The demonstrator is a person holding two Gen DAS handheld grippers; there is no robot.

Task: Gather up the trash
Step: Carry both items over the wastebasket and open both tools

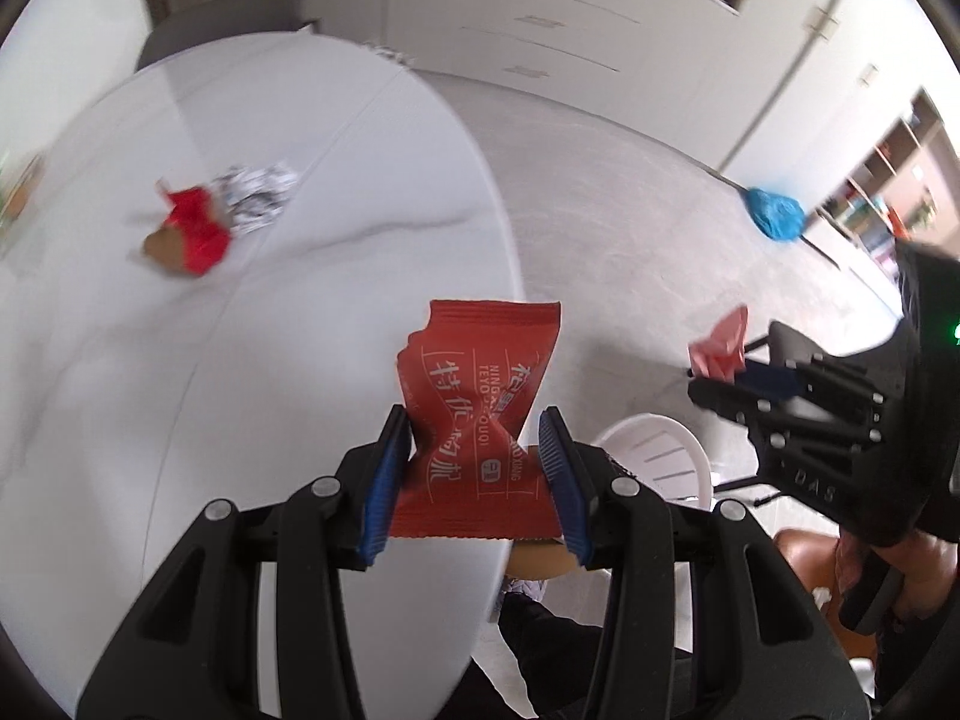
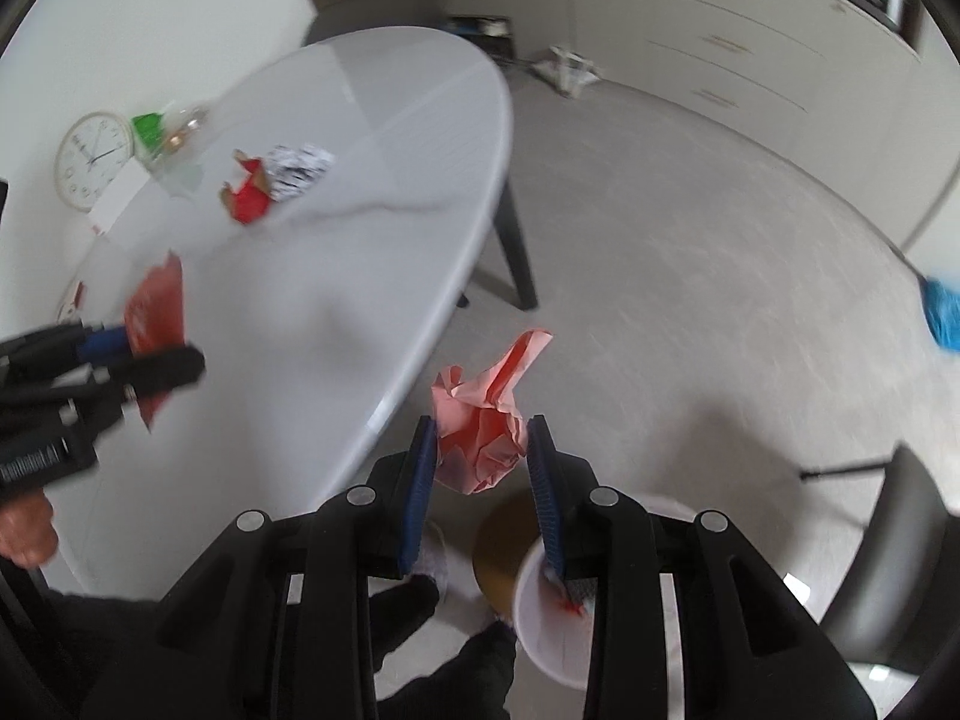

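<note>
My left gripper (image 1: 474,429) is shut on a red snack wrapper (image 1: 480,372) that sticks up between its blue pads, over the white table's (image 1: 270,360) near edge. My right gripper (image 2: 480,435) is shut on a crumpled pink paper (image 2: 486,420), held over the floor just off the table (image 2: 360,276). Each gripper shows in the other's view: the right gripper (image 1: 720,387) with the pink paper (image 1: 720,348), the left gripper (image 2: 150,360) with the red wrapper (image 2: 156,306). A white bin (image 2: 552,636) stands on the floor below the right gripper. On the table lie a torn red and brown wrapper (image 1: 192,228) and crumpled foil (image 1: 258,192).
A round brown object (image 2: 501,546) sits beside the white bin (image 1: 654,450). A wall clock (image 2: 93,159) and a green item (image 2: 147,126) lie at the table's far side. A blue mop head (image 1: 774,213) rests on the floor, and a dark chair (image 2: 888,558) stands right.
</note>
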